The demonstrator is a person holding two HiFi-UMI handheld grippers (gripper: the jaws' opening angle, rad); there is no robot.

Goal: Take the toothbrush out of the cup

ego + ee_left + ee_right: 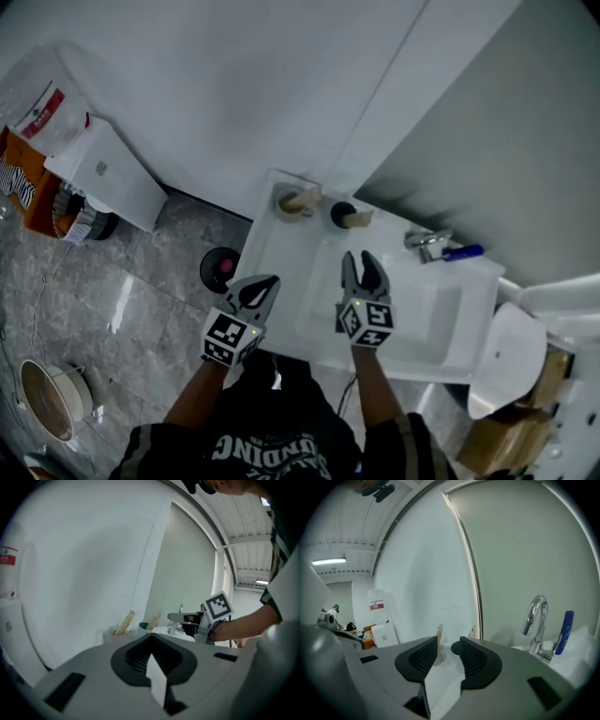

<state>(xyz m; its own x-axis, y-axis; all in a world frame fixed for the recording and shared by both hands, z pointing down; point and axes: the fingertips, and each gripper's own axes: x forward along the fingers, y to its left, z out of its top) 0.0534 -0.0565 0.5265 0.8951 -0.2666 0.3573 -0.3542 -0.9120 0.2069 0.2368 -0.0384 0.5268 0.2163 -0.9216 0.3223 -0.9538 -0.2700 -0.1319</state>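
Two cups stand at the back of the white sink counter (pixel 281 258): a pale cup (pixel 292 202) and a dark cup (pixel 342 215), each with a wooden toothbrush (pixel 302 201) in it. My left gripper (pixel 265 283) hovers over the counter's front left edge, its jaws shut and empty. Over the basin, short of the dark cup, my right gripper (pixel 364 264) is open with nothing between its fingers. In the right gripper view the dark cup (pixel 455 648) and a toothbrush (pixel 439 633) show through the gap of my right gripper (pixel 449 645). The left gripper view has both cups beyond my left gripper (pixel 151 637).
A chrome faucet (pixel 427 242) and a blue tube (pixel 464 251) sit at the basin's back right. A toilet (pixel 506 356) stands to the right. On the floor to the left are a white cabinet (pixel 108 173), a dark bin (pixel 220 267) and a round basin (pixel 52 398).
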